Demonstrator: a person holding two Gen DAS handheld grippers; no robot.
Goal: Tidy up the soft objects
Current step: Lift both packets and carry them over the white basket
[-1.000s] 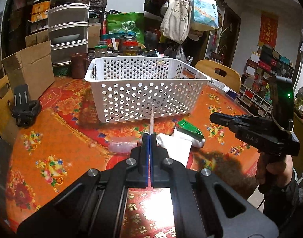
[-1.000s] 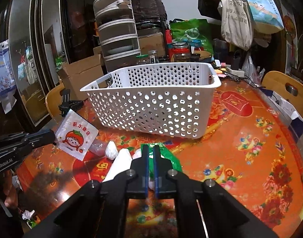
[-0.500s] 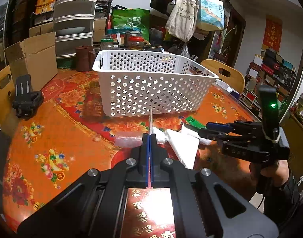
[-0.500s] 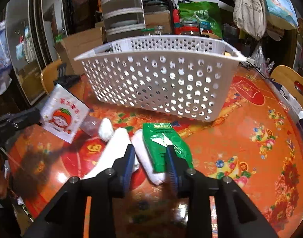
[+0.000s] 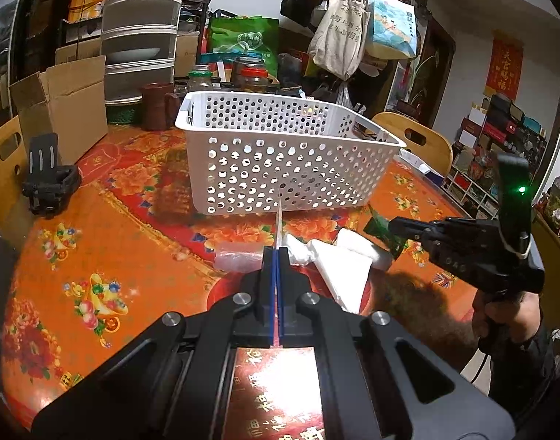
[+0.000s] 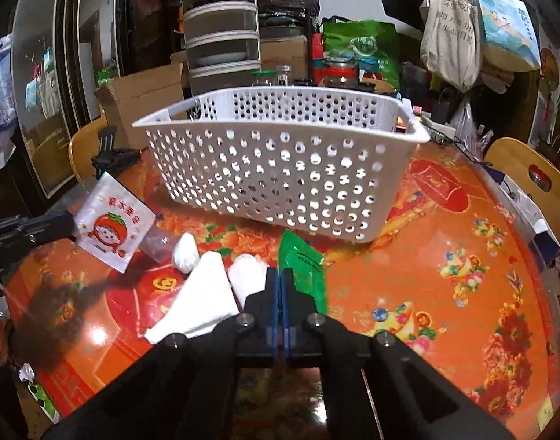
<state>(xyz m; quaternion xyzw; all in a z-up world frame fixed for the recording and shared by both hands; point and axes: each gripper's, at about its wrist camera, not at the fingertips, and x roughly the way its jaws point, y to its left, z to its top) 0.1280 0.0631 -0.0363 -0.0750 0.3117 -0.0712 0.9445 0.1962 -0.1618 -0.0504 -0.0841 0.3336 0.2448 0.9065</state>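
Observation:
A white perforated basket [image 5: 287,168] [image 6: 280,168] stands on the table. My left gripper [image 5: 276,253] is shut on a white strawberry-print packet [image 6: 113,227], seen edge-on [image 5: 278,220] in the left wrist view. My right gripper [image 6: 281,278] is shut on a green packet [image 6: 302,264], lifted slightly; it also shows in the left wrist view [image 5: 380,228]. White soft bundles [image 6: 206,293] [image 5: 338,267] and a clear packet [image 5: 237,255] lie on the table in front of the basket.
The round table has an orange flowered cloth [image 5: 96,256]. A cardboard box [image 5: 65,106], brown mug [image 5: 157,106], jars [image 5: 254,73] and stacked drawers [image 5: 140,33] stand behind the basket. A black clamp [image 5: 47,183] lies at left. Wooden chairs [image 6: 529,179] stand around.
My right gripper opened, moved down over the green packet, then shut on it and tilted it up. My left gripper kept hold of the strawberry packet and shifted slightly.

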